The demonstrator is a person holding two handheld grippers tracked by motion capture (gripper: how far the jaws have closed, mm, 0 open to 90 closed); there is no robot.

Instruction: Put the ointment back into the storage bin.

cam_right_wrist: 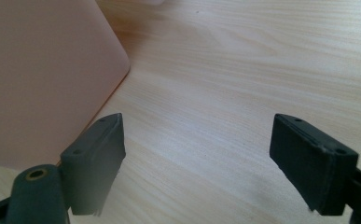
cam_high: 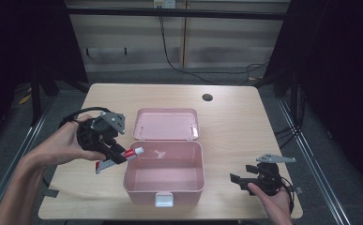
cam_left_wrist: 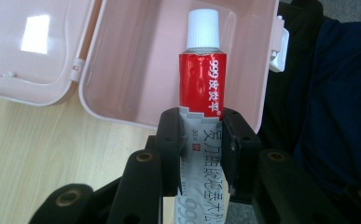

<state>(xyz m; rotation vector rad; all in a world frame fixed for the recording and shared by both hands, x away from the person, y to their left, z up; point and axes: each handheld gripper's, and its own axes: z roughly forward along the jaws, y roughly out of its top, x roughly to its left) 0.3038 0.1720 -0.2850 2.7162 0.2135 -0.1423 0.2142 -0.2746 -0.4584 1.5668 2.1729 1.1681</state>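
Observation:
A pink plastic box stands open in the middle of the table, its lid lying flat behind it. My left gripper is shut on a red and white ointment tube, whose white cap points over the box's left rim. In the left gripper view the jaws clamp the tube at its silver lower half, the cap over the box's hollow. My right gripper rests low on the table right of the box, open, with bare wood between its fingertips.
The wooden table has a small round cable hole at the back right. The box's white latch faces the front edge. Cables hang behind the table.

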